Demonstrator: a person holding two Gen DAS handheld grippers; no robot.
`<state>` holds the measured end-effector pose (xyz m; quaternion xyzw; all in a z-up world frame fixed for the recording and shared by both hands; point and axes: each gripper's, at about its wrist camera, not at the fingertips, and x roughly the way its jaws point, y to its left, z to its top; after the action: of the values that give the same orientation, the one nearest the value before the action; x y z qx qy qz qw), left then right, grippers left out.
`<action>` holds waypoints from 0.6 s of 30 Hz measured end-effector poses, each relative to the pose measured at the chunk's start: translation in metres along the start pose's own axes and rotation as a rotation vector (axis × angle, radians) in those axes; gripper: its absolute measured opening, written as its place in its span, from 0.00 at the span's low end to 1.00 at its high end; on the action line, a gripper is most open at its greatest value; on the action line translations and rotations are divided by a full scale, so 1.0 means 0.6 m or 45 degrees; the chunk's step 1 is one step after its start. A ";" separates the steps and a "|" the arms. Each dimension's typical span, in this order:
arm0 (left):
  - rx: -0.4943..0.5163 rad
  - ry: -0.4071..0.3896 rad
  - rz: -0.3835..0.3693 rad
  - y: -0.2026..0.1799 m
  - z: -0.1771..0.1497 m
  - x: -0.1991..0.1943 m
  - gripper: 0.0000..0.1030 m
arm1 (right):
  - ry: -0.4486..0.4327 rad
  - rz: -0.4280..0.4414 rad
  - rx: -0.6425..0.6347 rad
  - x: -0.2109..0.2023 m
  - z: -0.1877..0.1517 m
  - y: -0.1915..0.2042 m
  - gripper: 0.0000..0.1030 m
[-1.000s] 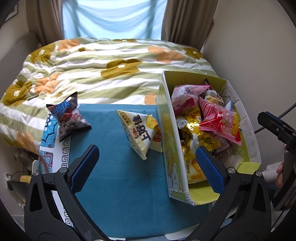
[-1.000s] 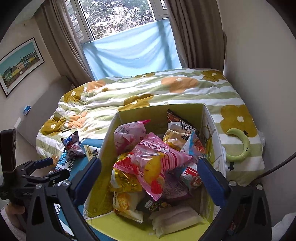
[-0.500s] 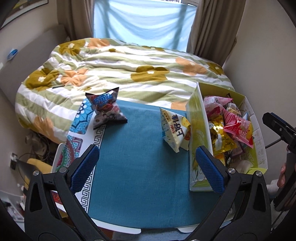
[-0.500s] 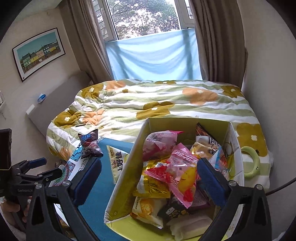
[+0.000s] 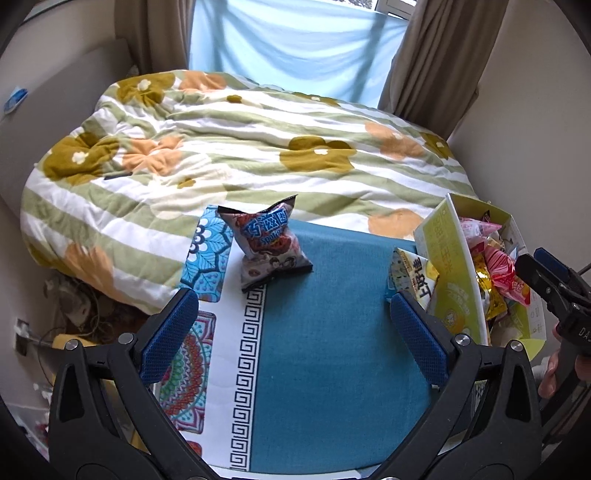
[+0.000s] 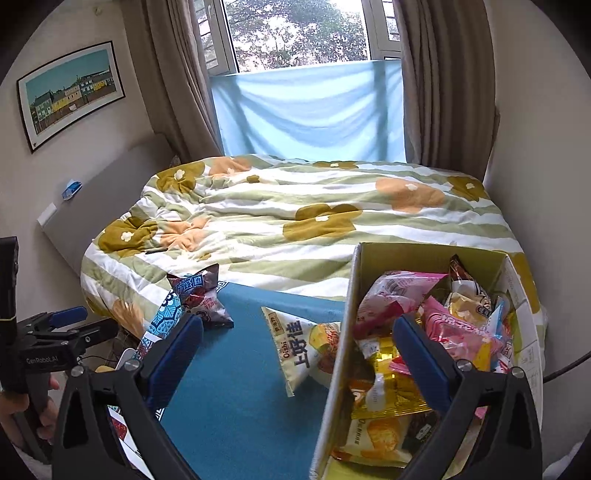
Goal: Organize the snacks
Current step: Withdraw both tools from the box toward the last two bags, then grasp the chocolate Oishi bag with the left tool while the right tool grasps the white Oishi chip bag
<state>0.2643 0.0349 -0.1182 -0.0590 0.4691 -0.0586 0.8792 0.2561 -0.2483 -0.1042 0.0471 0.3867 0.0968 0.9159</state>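
Observation:
A dark snack bag (image 5: 269, 246) with blue lettering stands on the blue cloth (image 5: 325, 350) at its far left edge; the right wrist view shows the dark snack bag (image 6: 202, 300) too. A white and yellow chip bag (image 6: 302, 346) leans against the yellow-green box (image 6: 339, 354); the chip bag (image 5: 413, 275) also shows in the left view. The box (image 5: 452, 273) holds several snack packets. My left gripper (image 5: 293, 334) hangs open above the cloth, empty. My right gripper (image 6: 297, 356) is open and empty over the box's left wall.
A bed with a flowered striped quilt (image 5: 229, 147) lies beyond the cloth. A patterned mat (image 5: 199, 350) edges the cloth's left side. Curtains (image 6: 443, 85) and a window (image 6: 295, 33) stand at the back, and a framed picture (image 6: 70, 92) hangs on the left wall.
Both grippers have drawn back and up to the left, away from the box. The dark bag now sits near the middle of the left view. Both stay open.

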 end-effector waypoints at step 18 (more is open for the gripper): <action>0.056 0.226 -0.284 0.129 0.079 0.246 1.00 | 0.045 -0.463 0.131 0.170 -0.043 0.104 1.00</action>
<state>0.3890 0.0903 -0.2250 -0.0862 0.5343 -0.1712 0.8233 0.2984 -0.1654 -0.1831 0.0216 0.4093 -0.0892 0.9078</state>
